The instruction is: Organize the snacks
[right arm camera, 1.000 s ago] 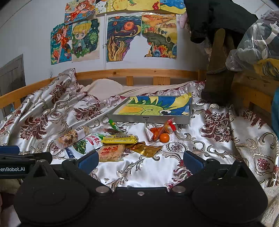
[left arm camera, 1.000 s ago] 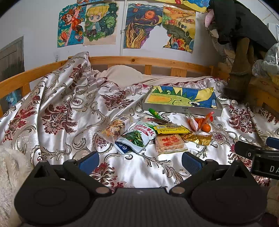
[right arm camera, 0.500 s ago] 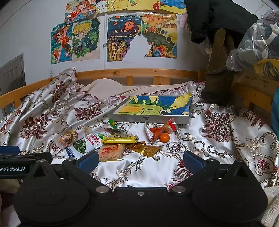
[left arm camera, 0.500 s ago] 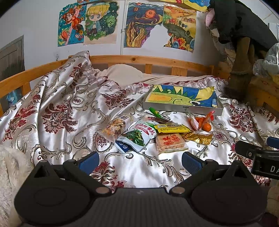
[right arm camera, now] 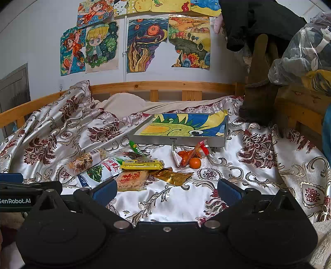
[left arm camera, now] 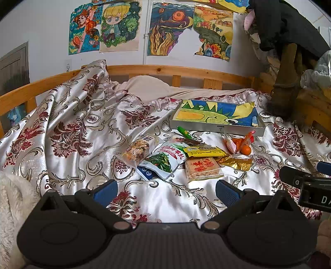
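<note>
You are in a home bedroom. A wooden bed frame [left arm camera: 165,70] runs along a white wall hung with bright hand-coloured drawings [right arm camera: 148,44]. A shiny floral bedspread [left arm camera: 68,128] covers the bed, a pillow [right arm camera: 124,103] lies near the rail, and clothes [right arm camera: 258,18] hang at the right.

Bedroom interior: a wooden bed frame [left arm camera: 165,71] carrying a silver satin bedspread [left arm camera: 68,128] patterned in dark red; a beige pillow [left arm camera: 144,87] just before the headboard rail; above the rail, a white wall [left arm camera: 41,31] hung with coloured drawings [left arm camera: 118,27]; right of the bed, dark clothing [left arm camera: 283,22]; even, diffuse light.
</note>
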The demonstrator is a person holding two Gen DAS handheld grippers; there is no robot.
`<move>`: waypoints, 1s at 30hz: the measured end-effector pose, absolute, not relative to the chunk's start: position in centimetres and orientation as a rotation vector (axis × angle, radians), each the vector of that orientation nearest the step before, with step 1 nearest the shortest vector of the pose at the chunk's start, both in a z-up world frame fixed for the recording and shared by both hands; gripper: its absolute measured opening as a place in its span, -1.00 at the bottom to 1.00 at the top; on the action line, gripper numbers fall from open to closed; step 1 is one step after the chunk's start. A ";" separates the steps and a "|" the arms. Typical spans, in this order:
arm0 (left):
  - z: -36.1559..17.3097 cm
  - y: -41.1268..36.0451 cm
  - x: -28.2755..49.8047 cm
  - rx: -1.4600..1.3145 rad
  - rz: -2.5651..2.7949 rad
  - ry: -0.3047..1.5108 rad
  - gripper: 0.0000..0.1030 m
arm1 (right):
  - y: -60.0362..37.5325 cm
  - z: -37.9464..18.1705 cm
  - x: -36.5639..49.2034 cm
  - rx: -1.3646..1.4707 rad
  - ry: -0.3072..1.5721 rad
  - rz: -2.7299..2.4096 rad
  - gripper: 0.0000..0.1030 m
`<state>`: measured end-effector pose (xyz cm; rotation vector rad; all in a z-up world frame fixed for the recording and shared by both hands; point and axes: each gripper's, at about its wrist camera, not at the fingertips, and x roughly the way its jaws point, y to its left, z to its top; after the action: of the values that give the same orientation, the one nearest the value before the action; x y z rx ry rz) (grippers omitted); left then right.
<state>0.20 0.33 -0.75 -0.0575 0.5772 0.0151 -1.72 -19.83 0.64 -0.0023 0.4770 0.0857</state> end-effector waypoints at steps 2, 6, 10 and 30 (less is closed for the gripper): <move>-0.8 0.3 0.2 -0.057 0.015 0.577 0.99 | -19.8 0.6 -1.7 -0.002 0.478 0.086 0.99; -0.9 0.4 0.2 -0.056 0.015 0.579 0.99 | -19.9 0.6 -1.7 -0.002 0.481 0.087 0.99; -1.0 0.5 0.0 -0.053 0.016 0.584 0.99 | -20.0 0.6 -1.7 -0.001 0.481 0.088 0.99; 1.5 -0.1 4.5 0.021 0.066 0.682 0.99 | -19.5 0.8 1.0 -0.053 0.567 0.075 0.99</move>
<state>4.55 -0.06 1.46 0.0210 0.6818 0.0656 1.03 -19.48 0.84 -0.0534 0.5666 0.0746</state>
